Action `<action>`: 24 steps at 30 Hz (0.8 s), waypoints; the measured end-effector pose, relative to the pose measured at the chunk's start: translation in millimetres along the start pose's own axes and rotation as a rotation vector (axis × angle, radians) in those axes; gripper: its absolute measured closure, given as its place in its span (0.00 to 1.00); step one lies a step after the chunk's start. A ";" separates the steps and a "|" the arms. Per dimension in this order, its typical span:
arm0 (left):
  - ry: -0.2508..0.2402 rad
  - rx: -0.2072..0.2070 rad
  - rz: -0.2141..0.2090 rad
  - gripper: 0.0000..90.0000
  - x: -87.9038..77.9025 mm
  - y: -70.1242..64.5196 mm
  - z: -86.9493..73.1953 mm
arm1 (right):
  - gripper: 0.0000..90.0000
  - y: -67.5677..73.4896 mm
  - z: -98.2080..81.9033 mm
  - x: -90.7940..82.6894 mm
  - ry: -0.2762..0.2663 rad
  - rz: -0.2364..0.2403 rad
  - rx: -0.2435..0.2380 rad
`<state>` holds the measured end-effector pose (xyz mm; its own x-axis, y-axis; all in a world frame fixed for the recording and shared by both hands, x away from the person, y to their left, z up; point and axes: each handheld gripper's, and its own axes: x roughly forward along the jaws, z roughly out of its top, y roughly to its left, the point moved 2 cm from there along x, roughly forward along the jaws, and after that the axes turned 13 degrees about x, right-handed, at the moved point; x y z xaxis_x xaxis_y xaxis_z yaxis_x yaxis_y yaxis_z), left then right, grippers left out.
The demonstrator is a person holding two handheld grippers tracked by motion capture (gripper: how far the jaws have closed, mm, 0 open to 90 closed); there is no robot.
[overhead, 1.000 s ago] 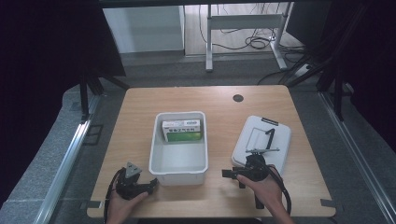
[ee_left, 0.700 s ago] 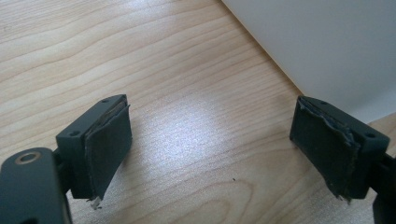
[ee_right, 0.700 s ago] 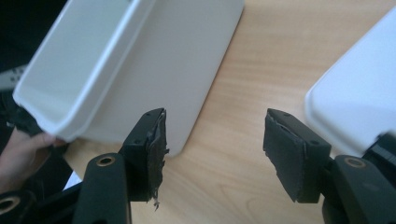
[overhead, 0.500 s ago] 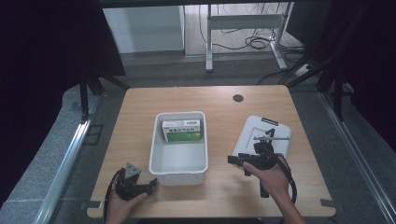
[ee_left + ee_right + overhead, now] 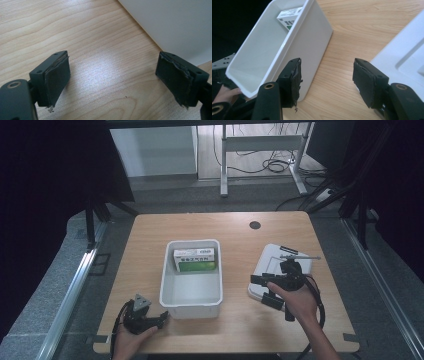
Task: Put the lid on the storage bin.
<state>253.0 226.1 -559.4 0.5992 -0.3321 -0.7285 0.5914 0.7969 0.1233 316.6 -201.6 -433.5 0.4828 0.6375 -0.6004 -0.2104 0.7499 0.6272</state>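
Print on the green-and-white box [image 5: 195,259] in the white bin [image 5: 191,302] too small to read.

The high view looks forward and down from above the near side of the table [image 5: 150,235], taking in the whole top and the floor beyond. The left gripper view sits close above the wood, with the white bin [image 5: 175,22] in its upper right. The right gripper view, also close and low, looks across the table at the same bin [image 5: 312,37], left of centre.
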 end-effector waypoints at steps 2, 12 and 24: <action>0.000 0.000 0.001 0.14 0.0 0.0 0.0 | 0.45 -0.8 1.5 -0.1 0.001 -0.006 0.003; -0.002 -0.007 -0.001 0.14 -1.0 -0.2 -0.8 | 0.45 -12.7 17.6 -1.5 -0.011 -0.094 0.029; -0.002 -0.005 -0.003 0.15 -1.3 0.2 -1.2 | 0.46 -28.0 38.5 -13.4 -0.057 -0.174 0.088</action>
<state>251.6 227.2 -559.3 0.5989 -0.3354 -0.7272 0.5903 0.7985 0.1179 348.8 -237.9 -423.9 0.5533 0.4868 -0.6759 -0.0455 0.8279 0.5590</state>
